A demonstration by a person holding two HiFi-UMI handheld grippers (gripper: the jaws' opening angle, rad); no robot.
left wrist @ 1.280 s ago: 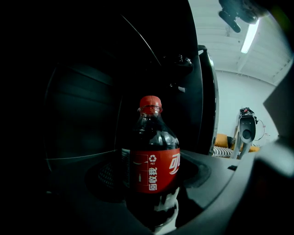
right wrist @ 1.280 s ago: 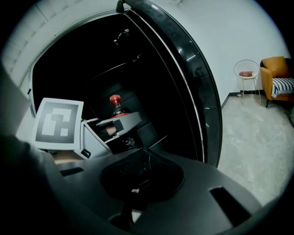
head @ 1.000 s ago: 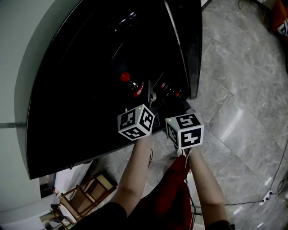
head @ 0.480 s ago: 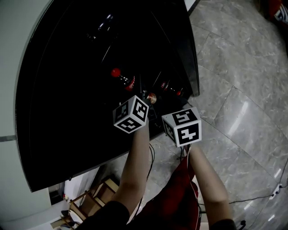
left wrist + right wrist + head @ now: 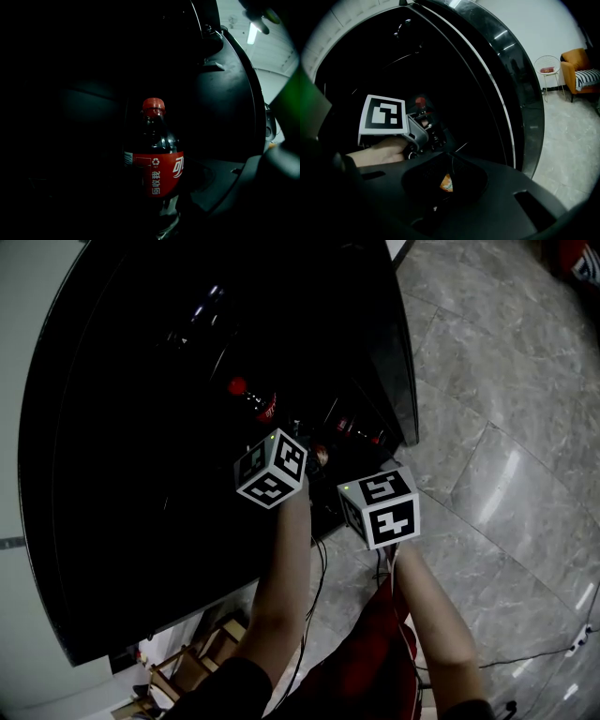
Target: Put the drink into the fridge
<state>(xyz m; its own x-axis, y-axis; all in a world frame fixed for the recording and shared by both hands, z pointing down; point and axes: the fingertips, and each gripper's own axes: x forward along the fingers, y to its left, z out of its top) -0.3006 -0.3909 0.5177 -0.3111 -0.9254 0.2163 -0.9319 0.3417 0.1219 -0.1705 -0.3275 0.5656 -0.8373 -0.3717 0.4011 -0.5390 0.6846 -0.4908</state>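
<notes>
The cola bottle (image 5: 157, 173) stands upright in the dark fridge (image 5: 141, 474), gripped low on its body by the left gripper (image 5: 159, 220), whose fingers close on it. That forearm reaches straight forward. The right gripper (image 5: 354, 448) hovers just beside it at the fridge's edge, fingers drawn together and empty.

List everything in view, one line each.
cola bottle: one, dark with red cap and label, inside the fridge, between the left gripper's jaws
fridge: one, black, interior dark
floor: grey marble tiles
armchair: one, orange, by the far wall
side table: one, white wire, beside the armchair
left gripper: shut on the bottle
right gripper: jaws together, empty, at the fridge opening
</notes>
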